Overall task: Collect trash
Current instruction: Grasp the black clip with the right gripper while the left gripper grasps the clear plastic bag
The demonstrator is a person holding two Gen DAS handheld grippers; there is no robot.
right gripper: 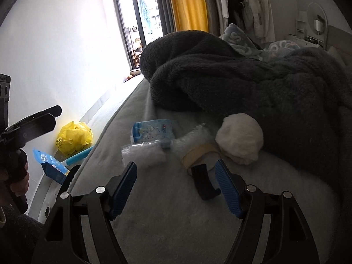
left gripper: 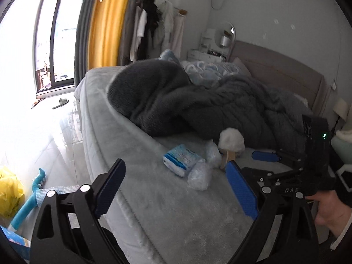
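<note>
Litter lies on the grey bed in front of a dark blanket. It includes a blue-white tissue pack, crumpled clear plastic, a tape roll, a white fluffy ball and a small black curved piece. My right gripper is open just short of the plastic and tape, and the black piece lies by its right finger. My left gripper is open over the bed edge, holding nothing, with the tissue pack just ahead.
On the floor by the wall lie a yellow bag, a blue box and a blue handle. The bed drops off on the left. A window, clothes rack and headboard stand beyond.
</note>
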